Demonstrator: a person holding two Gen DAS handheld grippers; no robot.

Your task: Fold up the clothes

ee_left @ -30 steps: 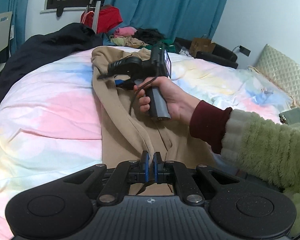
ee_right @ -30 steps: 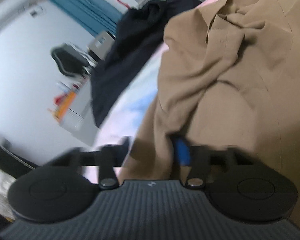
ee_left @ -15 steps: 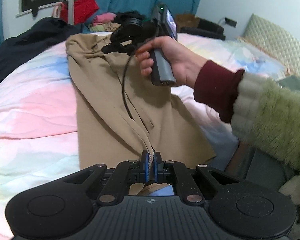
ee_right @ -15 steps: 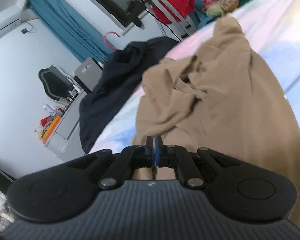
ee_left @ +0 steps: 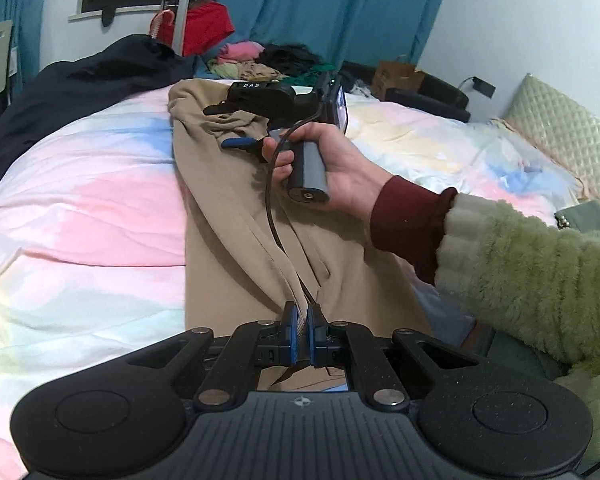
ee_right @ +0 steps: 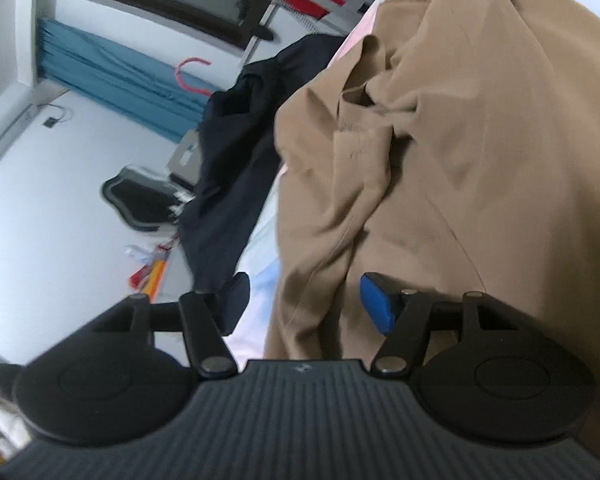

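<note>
Left gripper (ee_left: 300, 328): clamped on tan garment (ee_left: 236, 240) edge | right gripper (ee_right: 304, 304): jaws opening, garment fold between, pads clear | pastel bedspread (ee_left: 80, 200) beneath.

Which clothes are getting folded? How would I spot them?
Find the big bed with its pink, blue and yellow pastel cover. Down its middle lies a long tan garment, its near edge pinched in the left gripper. It is the only plain tan piece spread flat; the dark navy garment lies heaped at the far edge.
</note>
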